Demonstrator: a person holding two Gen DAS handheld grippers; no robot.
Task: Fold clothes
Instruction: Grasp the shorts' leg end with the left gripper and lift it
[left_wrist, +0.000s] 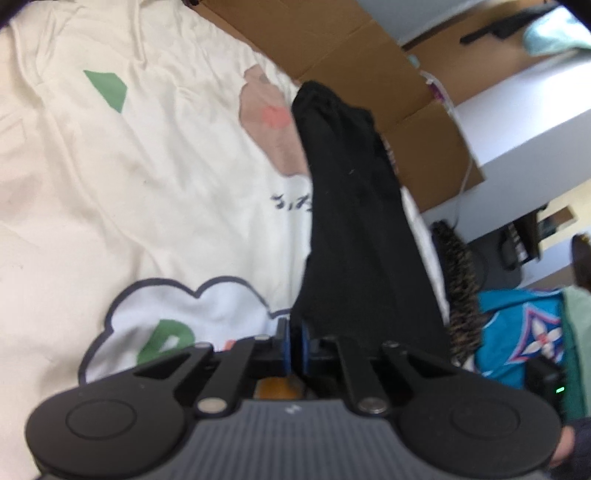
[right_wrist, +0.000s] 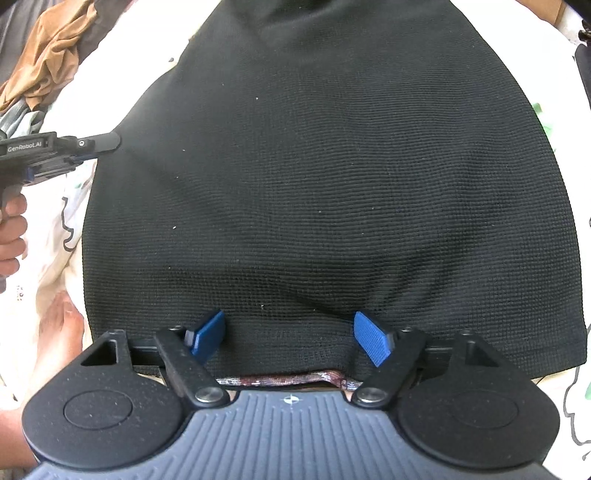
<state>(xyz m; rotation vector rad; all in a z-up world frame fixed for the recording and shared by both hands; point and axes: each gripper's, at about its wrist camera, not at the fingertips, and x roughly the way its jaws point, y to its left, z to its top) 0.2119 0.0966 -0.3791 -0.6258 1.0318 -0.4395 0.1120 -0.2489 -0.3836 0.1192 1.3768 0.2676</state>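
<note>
Folding the black garment (right_wrist: 325, 177) on the cream printed sheet (left_wrist: 110, 177).
My left claw (left_wrist: 294, 345) is clenching the garment's edge; my right claw (right_wrist: 291, 338) is hanging released over its hem.

Black garment (right_wrist: 332, 184) lies flat, covering most of the bed in the right wrist view; open approach from above over its whole face. Right gripper (right_wrist: 291, 338) stands wide over the near hem, nothing between pads but fabric. Left gripper (left_wrist: 294, 345) is pinched on the garment's edge and, with the hand (right_wrist: 11, 232) holding it, blocks the left side. Clothes pile (right_wrist: 48, 62) crowds the far left corner. White printed bedsheet (left_wrist: 129, 166) is bare and free left of the garment. Cardboard box (left_wrist: 369, 74) walls the far edge; blue bag (left_wrist: 524, 332) and clutter close off the right.
</note>
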